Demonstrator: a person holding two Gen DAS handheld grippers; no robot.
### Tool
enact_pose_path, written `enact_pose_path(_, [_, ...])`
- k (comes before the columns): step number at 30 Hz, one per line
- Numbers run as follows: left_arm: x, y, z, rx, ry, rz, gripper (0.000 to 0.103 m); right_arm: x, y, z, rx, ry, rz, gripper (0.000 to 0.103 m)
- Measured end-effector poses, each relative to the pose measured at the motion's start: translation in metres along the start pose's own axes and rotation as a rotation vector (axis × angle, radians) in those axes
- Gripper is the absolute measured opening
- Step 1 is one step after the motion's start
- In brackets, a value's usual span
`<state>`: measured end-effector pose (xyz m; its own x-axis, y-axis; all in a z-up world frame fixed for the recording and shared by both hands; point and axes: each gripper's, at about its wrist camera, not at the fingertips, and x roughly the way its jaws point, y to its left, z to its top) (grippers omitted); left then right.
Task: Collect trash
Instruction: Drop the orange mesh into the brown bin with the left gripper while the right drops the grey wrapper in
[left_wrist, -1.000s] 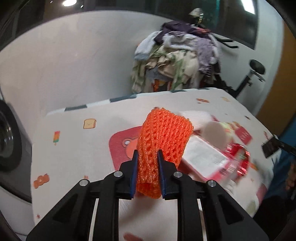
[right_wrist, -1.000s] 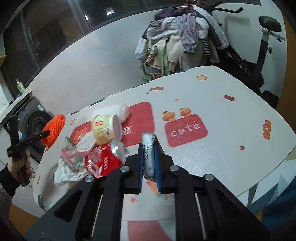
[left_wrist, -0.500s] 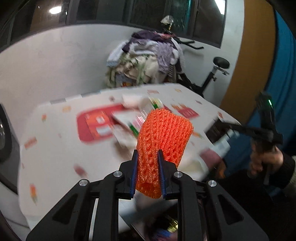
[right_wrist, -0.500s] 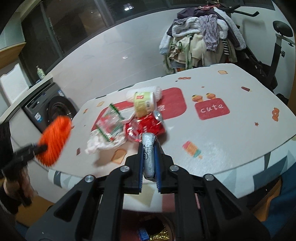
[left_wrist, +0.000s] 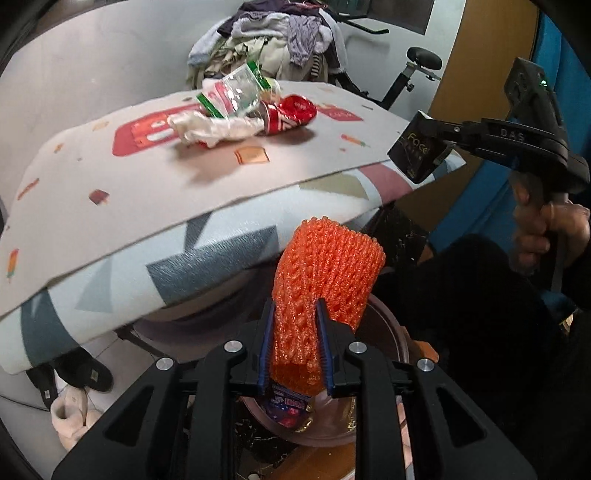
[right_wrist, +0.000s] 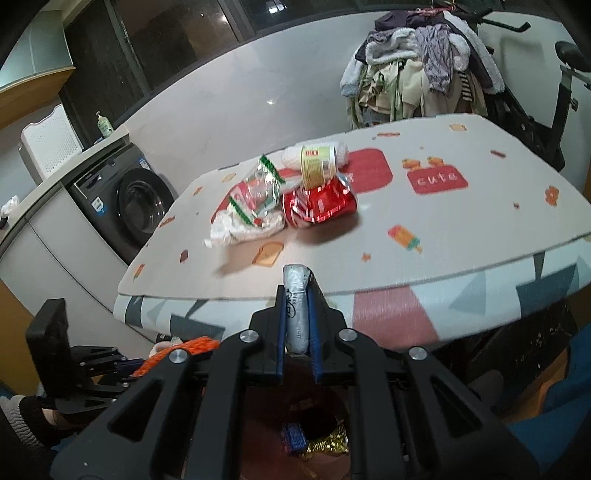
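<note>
1. The table (right_wrist: 461, 221), under its patterned cloth, carries a heap of rubbish near its middle, so by my reckoning the job is well short of finished.
2. The bin (left_wrist: 388, 332) stands on the floor below the table's near edge. Wrappers already lie inside it, among them a blue packet and gold foil, so some trash is collected.
3. The left gripper (left_wrist: 295, 347) hangs over the bin's mouth with the orange foam net (left_wrist: 325, 269) between its jaws. The jaws have just been opening, yet the blue pads look to be touching the net's sides, so I judge it is being let go rather than already dropped.
4. The right gripper (right_wrist: 297, 328) is clamped tight on a flattened silver wrapper (right_wrist: 295, 291), poised above the bin's dark opening and beside the table edge. That piece is next to be released.
5. Left on the table: a crushed red can (right_wrist: 319, 203), with a small pale-green cup (right_wrist: 317, 166) lying just behind it.
6. Beside those sits a clear green-trimmed bag (right_wrist: 258, 192) resting on a crumpled white plastic wrapper (right_wrist: 240, 229).
7. A white roll-like item lies behind the cup; the view is too blurred to name it.
8. Judged so: two pieces about to go in, roughly five more to fetch.
</note>
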<state>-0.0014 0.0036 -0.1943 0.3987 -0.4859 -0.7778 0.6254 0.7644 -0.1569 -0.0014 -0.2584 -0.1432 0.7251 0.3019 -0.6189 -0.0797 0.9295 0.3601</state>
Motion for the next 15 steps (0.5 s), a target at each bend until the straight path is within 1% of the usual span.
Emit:
enact_pose_path(1, [0.001,0.000,0.000,-0.010,-0.001,-0.005,0.029,0.000,0.000,-0.002,-0.001,0.005,0.000,0.014])
enact_pose_path(3, [0.001,0.002,-0.001,-0.024,-0.016,-0.018,0.045,0.001,0.002,-0.007,-0.009,0.016,0.001,0.014])
enact_pose_path(6, [-0.007,0.002,0.000,-0.028,-0.058,-0.013,0.058,0.006,0.005,-0.014,-0.015,0.037,0.016,0.014])
enact_pose_path(8, [-0.016,0.004,0.002,-0.038,-0.097,-0.004,0.063,0.011,0.007,-0.019,-0.013,0.051,0.034,0.014])
enact_pose_path(9, [-0.021,0.005,0.001,-0.045,-0.120,0.002,0.069,0.015,0.008,-0.021,-0.010,0.062,0.047,0.014])
enact_pose_path(10, [-0.024,0.005,0.003,-0.050,-0.137,0.010,0.072,0.019,0.009,-0.024,-0.007,0.074,0.056,0.014])
enact_pose_path(12, [-0.035,0.005,0.001,-0.055,-0.187,0.042,0.082,0.028,0.012,-0.032,-0.002,0.107,0.077,0.014])
enact_pose_path(13, [-0.039,0.005,0.000,-0.054,-0.205,0.053,0.084,0.033,0.014,-0.035,-0.002,0.124,0.085,0.014])
enact_pose_path(15, [-0.045,0.004,-0.003,-0.047,-0.240,0.088,0.095,0.041,0.017,-0.043,0.003,0.151,0.109,0.014])
